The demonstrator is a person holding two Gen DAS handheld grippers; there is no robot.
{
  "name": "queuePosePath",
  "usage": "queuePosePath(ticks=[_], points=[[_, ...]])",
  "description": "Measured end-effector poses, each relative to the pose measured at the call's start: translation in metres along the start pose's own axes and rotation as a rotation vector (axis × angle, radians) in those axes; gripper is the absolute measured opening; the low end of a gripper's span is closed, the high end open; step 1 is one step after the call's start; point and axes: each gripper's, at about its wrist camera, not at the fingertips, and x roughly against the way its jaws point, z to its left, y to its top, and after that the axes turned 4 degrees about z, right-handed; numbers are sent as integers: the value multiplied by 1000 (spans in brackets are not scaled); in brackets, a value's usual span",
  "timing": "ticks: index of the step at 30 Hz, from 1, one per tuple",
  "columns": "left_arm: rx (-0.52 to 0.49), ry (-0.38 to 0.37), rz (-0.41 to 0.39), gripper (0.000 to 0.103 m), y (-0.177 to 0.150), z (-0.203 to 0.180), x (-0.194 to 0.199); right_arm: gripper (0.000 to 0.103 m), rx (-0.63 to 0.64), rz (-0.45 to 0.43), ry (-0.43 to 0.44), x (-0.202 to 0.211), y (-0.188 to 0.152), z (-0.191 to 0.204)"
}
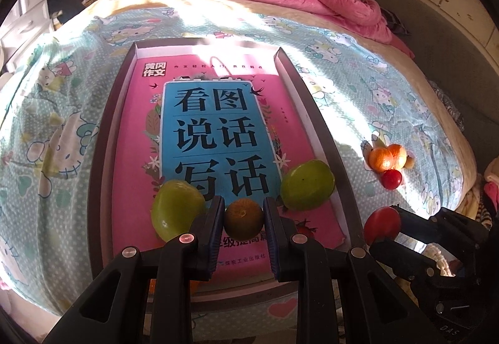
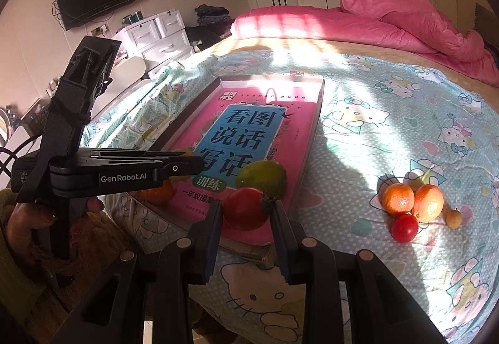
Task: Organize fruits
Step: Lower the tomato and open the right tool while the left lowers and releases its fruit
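A dark-rimmed tray (image 1: 107, 113) lined with a pink book lies on the bed. My left gripper (image 1: 244, 213) is shut on a small greenish-brown citrus (image 1: 244, 219) over the tray's near end. Two green fruits (image 1: 176, 210) (image 1: 307, 185) lie in the tray on either side. My right gripper (image 2: 246, 213) is shut on a red tomato (image 2: 244, 208), held above the tray's near right corner; it also shows in the left wrist view (image 1: 382, 224). An orange (image 2: 159, 192) lies under the left gripper's body.
Two oranges (image 2: 397, 199) (image 2: 428, 202), a small red tomato (image 2: 404, 228) and a tiny yellow fruit (image 2: 452, 217) lie on the Hello Kitty sheet (image 2: 389, 132) right of the tray. A pink quilt (image 2: 405, 22) is heaped at the far end. White drawers (image 2: 159, 35) stand left.
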Motion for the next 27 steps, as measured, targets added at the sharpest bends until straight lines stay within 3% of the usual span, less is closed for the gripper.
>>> queuePosePath(ticks=[9, 27], points=[[6, 5, 57, 26, 1, -3, -20, 32, 44, -3, -17, -4, 0, 6], [-17, 63, 73, 26, 4, -7, -32, 32, 70, 64, -7, -25, -12, 8]])
